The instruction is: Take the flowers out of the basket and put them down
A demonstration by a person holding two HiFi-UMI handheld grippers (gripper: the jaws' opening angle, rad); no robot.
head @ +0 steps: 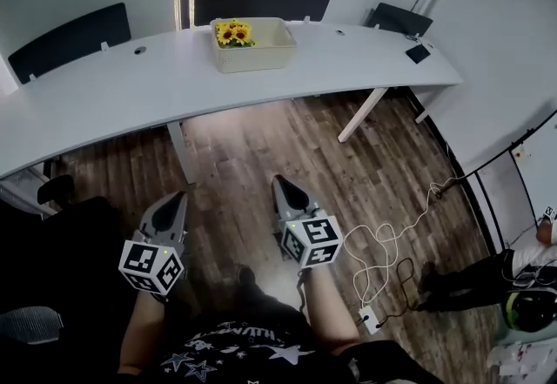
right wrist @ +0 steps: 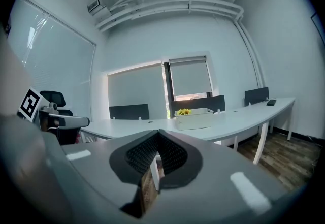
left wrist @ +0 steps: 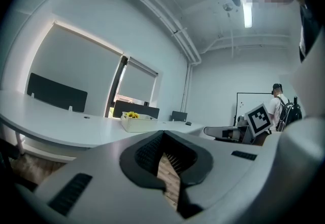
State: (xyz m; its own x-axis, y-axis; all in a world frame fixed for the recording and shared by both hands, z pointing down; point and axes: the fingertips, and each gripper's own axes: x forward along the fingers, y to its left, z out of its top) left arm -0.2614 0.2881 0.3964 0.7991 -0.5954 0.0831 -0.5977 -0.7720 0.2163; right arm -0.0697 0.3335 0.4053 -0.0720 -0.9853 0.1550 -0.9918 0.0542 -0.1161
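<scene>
Yellow sunflowers (head: 233,32) stand in the left end of a cream basket (head: 261,53) on the long white desk (head: 130,86), far ahead of me. Both grippers hover over the wooden floor, well short of the desk. My left gripper (head: 177,198) is shut and empty. Beside it my right gripper (head: 284,183) is shut and empty too. The left gripper view shows the basket (left wrist: 139,124) and the flowers (left wrist: 132,115) small in the distance. The right gripper view catches the basket (right wrist: 195,119) with the flowers (right wrist: 183,112) on top.
Dark chairs (head: 261,1) line the desk's far side. A black phone (head: 418,53) lies near the desk's right end. A white cable and power strip (head: 379,260) trail over the floor at the right. A person (left wrist: 278,108) stands in the background.
</scene>
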